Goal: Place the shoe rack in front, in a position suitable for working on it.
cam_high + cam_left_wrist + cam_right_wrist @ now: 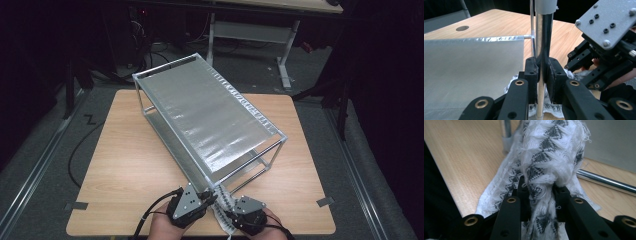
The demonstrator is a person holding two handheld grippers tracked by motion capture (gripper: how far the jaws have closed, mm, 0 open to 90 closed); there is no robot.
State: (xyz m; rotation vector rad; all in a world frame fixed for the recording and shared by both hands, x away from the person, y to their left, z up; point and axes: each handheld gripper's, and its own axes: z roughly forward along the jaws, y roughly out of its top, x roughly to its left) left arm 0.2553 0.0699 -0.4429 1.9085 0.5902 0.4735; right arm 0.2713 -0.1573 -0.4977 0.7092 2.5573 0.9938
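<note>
Currently left claw (541, 72) clamped on rack's near corner post (543, 37), steadying rack (210, 115). Right claw (541, 187) pinching bunched patterned cloth (549, 152), just right of post. Cloth gathered, gripped; likely draping or wiping over rack left.

Wooden table (125, 165) carries metal rack (210, 115); patterned cloth (223, 207) at near edge.

Left gripper (210, 196) and right gripper (226, 212) clamped, side by side.
</note>
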